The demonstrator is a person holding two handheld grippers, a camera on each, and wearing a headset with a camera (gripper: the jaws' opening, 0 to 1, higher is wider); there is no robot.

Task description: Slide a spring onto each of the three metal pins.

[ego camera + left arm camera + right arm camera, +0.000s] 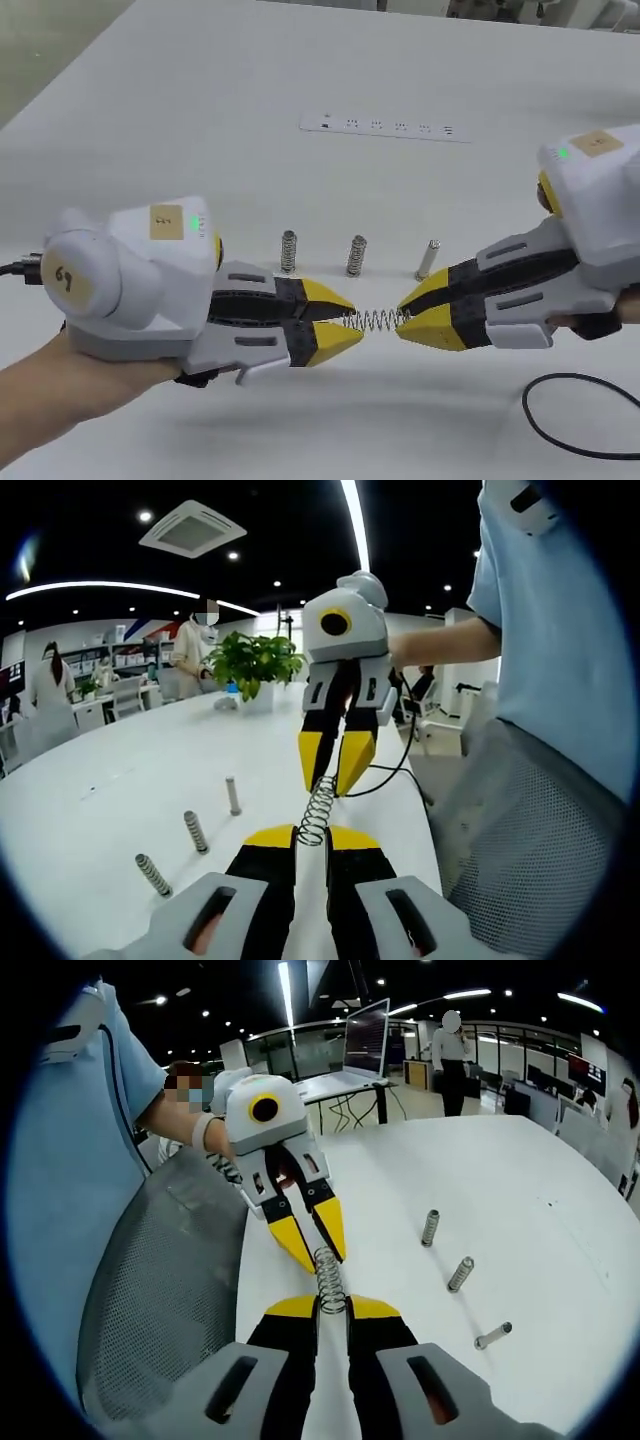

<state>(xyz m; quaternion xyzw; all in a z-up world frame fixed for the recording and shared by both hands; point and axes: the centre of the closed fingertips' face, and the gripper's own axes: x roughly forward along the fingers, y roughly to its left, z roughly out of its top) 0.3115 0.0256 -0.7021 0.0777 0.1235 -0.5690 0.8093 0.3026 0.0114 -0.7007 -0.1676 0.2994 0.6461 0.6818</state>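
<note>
Head view
Surface: white table (pixel 200 120); a white power strip (pixel 385 126) lies well beyond both claws, and a black cable (pixel 580 415) loops near the right one.
Pose: the left gripper (pixel 348 320) and the right gripper (pixel 405 312) point tip to tip just above the table, each held in a hand.
Grasp: each is clenched on one end of the spring (pixel 378 320), which stretches level between them.
Pins: just beyond the tips stand two sprung pins (pixel 289 252) and one bare pin (pixel 427 260), which is nearest the right gripper.
Writing: a handwritten mark on the left gripper's round back looks like 69; the tan stickers are unreadable.

Left gripper view
Room: open office, dark ceiling with strip lights and a vent (pixel 192 528); a potted plant (pixel 250 660) stands at the table's far end, with people behind it.
Pose: the left gripper's own yellow tips pinch the spring's near end, and the right gripper comes down onto its far end.
Pins: left of the claw and apart from it.

Right gripper view
Room: a monitor (pixel 366 1038) past the table, a mesh chair (pixel 160 1290) left of the claw, and a blue sleeve (pixel 90 1110) above it.
Pose: the right gripper's own tips grip the spring's near end, and the left gripper holds the far end.
Pins: right of the claw, the bare one nearest.
</note>
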